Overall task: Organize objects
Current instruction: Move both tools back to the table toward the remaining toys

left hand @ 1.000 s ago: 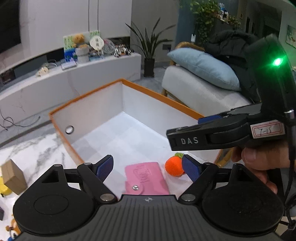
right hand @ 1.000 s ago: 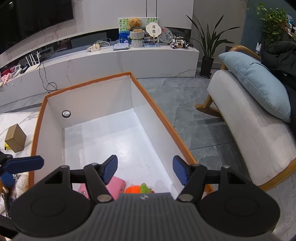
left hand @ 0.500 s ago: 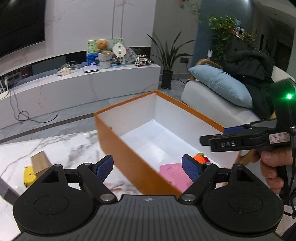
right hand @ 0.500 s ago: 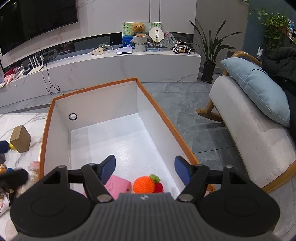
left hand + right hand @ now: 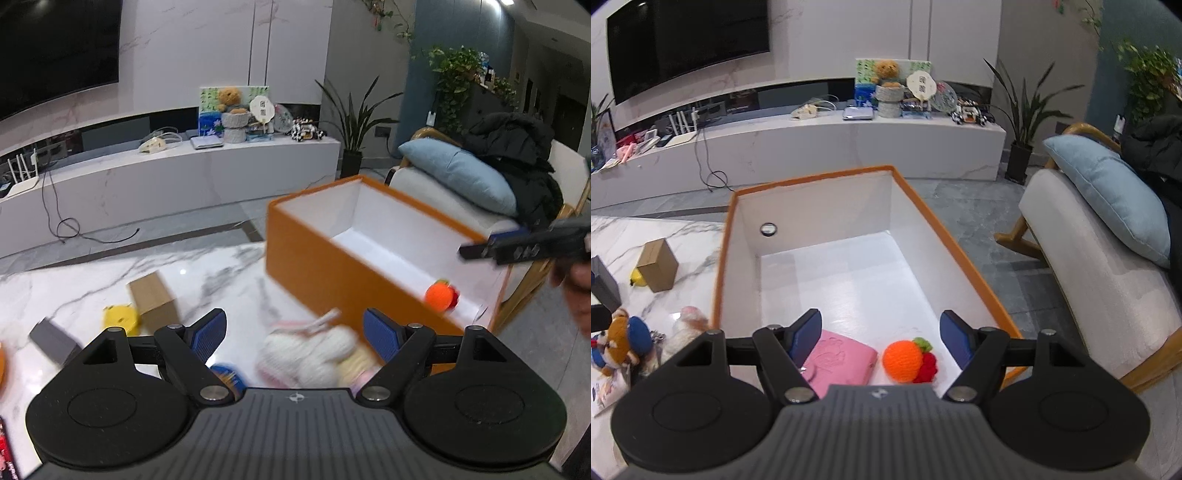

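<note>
**A:** Left gripper point(image 5: 294, 332) wide apart, nothing between the pads, hanging over the marble table point(image 5: 92, 280) just outside the orange box point(image 5: 314, 266). Blurry white-and-pink plush point(image 5: 310, 354) right under it, close to the box wall. Brown carton point(image 5: 153, 297), yellow toy point(image 5: 120, 315) and grey block point(image 5: 51, 339) off to the left, well apart from the box.

**B:** Same box point(image 5: 942, 229) from the right side, looking straight into it. Right gripper point(image 5: 881, 332) parted too, just been opening a bit more, gripping nothing. Pink wallet point(image 5: 842, 360) and orange knit fruit point(image 5: 903, 360) lying side by side on the white floor at the near end, below the pads, not touched.

**A:** Fruit point(image 5: 439, 293) visible from over here as well, tucked in the near corner. Wallet hidden by the wall though. Right gripper point(image 5: 517, 247) poking in from the right edge above the box, too blurred to read from this angle.

**B:** Carton point(image 5: 657, 264) still out on the table, plus a plush point(image 5: 689, 325) and a bear in a blue cap point(image 5: 622, 339) beside the box's left wall. Far end of the box bare apart from a round hole point(image 5: 768, 229).
</note>
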